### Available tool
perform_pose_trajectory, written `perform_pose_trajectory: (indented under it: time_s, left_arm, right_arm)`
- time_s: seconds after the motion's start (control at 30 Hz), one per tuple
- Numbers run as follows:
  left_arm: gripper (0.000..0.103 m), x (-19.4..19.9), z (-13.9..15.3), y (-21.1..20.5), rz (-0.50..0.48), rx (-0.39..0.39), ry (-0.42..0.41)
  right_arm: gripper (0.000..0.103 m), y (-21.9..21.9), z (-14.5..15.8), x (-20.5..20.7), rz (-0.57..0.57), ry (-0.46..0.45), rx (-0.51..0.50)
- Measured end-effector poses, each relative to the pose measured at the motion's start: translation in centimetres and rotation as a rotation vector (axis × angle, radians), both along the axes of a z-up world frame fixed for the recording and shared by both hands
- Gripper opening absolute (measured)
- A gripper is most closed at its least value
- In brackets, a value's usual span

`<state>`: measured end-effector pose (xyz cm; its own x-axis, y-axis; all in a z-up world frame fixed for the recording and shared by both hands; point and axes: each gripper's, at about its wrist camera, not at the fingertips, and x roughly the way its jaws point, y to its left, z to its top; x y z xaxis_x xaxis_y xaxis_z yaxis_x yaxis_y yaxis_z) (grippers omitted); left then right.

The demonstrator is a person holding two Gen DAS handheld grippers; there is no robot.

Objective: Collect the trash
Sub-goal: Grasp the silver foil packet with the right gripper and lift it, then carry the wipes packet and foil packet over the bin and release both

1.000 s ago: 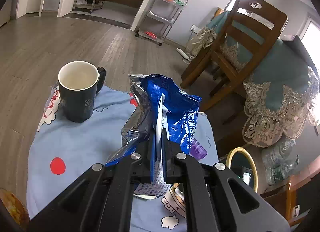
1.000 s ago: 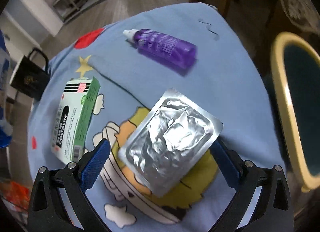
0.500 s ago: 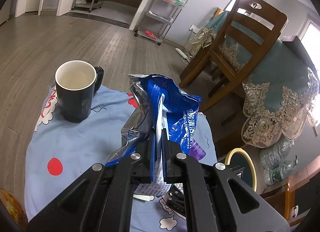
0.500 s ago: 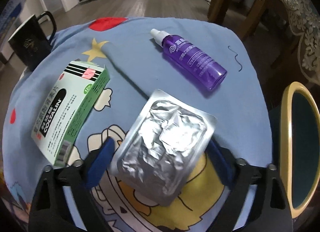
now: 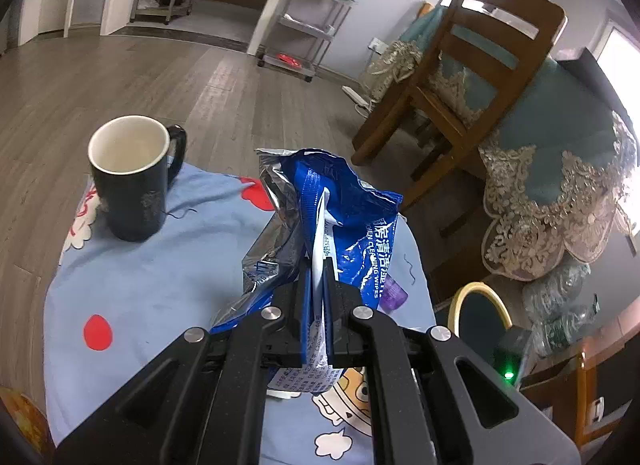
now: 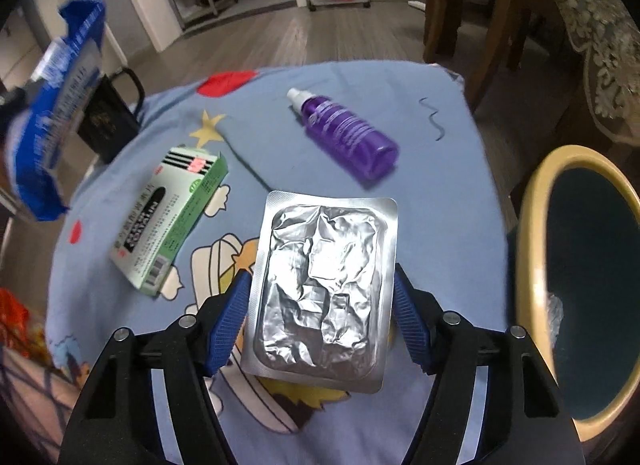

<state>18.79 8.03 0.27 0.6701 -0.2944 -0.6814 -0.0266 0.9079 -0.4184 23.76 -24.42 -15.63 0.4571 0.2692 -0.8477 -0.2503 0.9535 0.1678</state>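
Blue wipes packet [image 5: 340, 221] lettered "CLEANING WIPES"

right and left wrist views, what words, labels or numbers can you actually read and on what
"CLEANING WIPES", partly creased, beside Chinese characters: crumpled blue foil wipes packet, clamped in the left gripper.
"COTALIN", roughly, in white on a black band: green and white cardboard medicine box; its other print and barcode are too small.
Purple plastic spray bottle: label blurred, unreadable.
Black ceramic mug: faint emblem, unreadable.
Silver foil blister pack: no text.
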Motion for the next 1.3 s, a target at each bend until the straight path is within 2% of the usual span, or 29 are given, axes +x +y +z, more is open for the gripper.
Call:
perform_pose_trajectory:
  time_s: [0.37,0.7,1.13,1.3]
  left_arm:
    - [0.005,0.2,-0.6,-3.6,-0.085,0.027,0.012]
    - [0.005,0.4,-0.6,-8.5,-0.176,0.063,0.018]
    - [0.005,0.3,-1.1,-17.4,-0.342,0.096,0.034]
    - [0.005,0.2,-2.0,-21.7,-0.427,0.073,0.057]
  right_arm:
    - [0.070,-6.9,4.5,-3.0,-0.030,-0.099,0.068]
    - [0.070,-14.1,6.3,-5.0,-0.130,-0.144,0.108]
    - [0.070,-21.1,5.7,-6.5,-0.284,-0.173,0.176]
    - [0.070,-24.0,4.4,-7.5,-0.369,-0.167,0.236]
